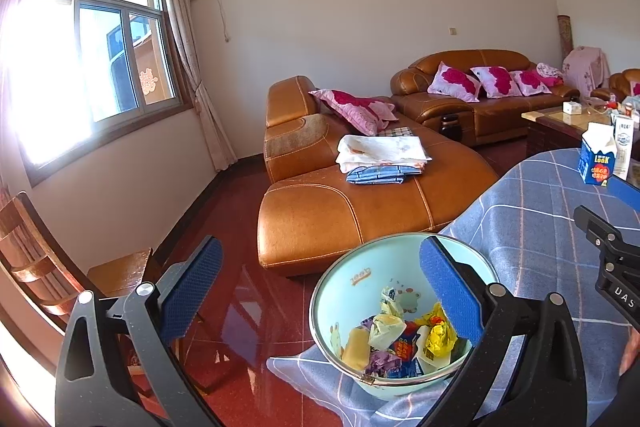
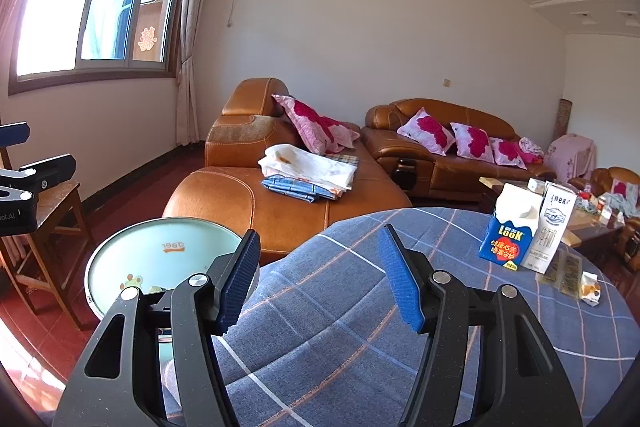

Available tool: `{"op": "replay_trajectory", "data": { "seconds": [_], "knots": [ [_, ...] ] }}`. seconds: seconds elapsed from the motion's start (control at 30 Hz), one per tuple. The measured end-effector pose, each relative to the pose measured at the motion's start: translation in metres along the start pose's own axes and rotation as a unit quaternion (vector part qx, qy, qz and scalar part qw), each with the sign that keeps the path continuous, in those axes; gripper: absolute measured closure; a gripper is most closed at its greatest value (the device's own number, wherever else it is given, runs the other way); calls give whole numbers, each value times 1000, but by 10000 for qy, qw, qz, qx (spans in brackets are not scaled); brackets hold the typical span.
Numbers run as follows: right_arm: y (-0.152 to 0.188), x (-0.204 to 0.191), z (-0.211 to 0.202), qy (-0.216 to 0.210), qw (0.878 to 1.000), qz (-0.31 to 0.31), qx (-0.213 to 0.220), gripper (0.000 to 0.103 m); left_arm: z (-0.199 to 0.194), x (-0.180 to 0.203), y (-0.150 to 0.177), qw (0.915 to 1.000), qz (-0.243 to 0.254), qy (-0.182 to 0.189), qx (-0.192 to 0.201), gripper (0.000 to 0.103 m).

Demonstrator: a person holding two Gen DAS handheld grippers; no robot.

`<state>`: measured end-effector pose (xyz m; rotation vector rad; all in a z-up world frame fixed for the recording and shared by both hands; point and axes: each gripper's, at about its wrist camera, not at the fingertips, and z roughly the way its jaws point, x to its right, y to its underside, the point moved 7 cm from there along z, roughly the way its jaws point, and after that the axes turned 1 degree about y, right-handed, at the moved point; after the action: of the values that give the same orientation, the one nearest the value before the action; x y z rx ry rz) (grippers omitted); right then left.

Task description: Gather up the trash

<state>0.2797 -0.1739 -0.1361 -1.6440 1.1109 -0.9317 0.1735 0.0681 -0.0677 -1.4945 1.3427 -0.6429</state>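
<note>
A light blue bin (image 1: 360, 291) sits at the edge of the table with the blue checked cloth (image 1: 532, 227), holding several crumpled wrappers (image 1: 404, 339). My left gripper (image 1: 320, 255) stands wide open above the bin with nothing between its fingers; its right pad overlaps the bin's rim in the picture. My right gripper (image 2: 320, 239) is open over the cloth (image 2: 320, 327), empty, with the bin (image 2: 160, 255) to its left. Far right on the table stand a blue LOOK carton (image 2: 508, 231) and a white carton (image 2: 554, 227), with a small crumpled wrapper (image 2: 590, 289) and a clear packet (image 2: 564, 271) beside them.
A brown leather corner sofa (image 1: 340, 211) with folded cloths and pink cushions lies beyond the table. A wooden chair (image 1: 72, 267) stands to the left on the red floor. A cluttered coffee table (image 2: 592, 223) is at the far right.
</note>
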Motion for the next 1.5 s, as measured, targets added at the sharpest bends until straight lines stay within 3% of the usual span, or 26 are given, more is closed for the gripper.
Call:
{"op": "replay_trajectory", "data": {
  "seconds": [1.5],
  "knots": [
    [3, 4, -4, 163, 9998, 27, 147, 35, 1, -2, 8, 9999, 69, -87, -52, 6]
  ]
}}
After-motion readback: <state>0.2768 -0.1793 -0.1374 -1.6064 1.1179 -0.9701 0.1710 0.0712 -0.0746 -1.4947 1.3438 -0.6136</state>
